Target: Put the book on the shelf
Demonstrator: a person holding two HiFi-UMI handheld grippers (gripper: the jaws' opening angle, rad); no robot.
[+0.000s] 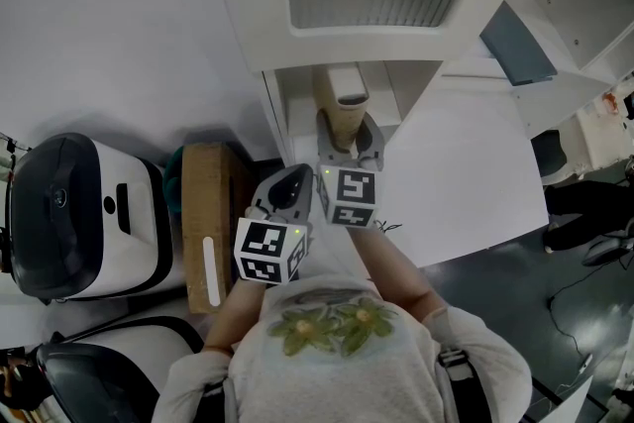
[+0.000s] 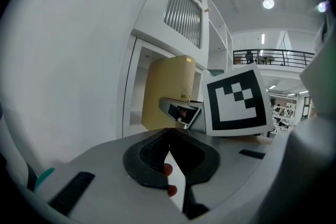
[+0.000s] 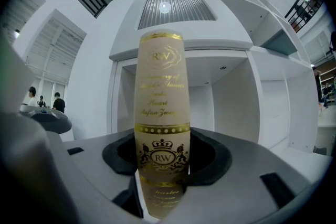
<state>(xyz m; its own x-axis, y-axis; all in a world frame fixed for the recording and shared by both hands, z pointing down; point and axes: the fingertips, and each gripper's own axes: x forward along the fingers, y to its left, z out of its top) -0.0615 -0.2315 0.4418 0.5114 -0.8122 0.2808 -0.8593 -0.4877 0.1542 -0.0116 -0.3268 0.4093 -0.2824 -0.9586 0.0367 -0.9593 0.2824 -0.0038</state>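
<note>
Cream-and-gold book stands upright, spine out, clamped low down by the right gripper at the mouth of the white shelf, in its open compartment. Alongside, the left gripper has its jaws pinched together on nothing. The carry looks nearly done; seating the book inside and letting go remain.

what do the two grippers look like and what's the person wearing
Both the left gripper and right gripper are grey shells with black ribbed pads lining the jaws. Each carries a white cube printed with black square markers and a small green light. The person wears a pale top with a green and yellow flower print and dark shoulder straps.
</note>
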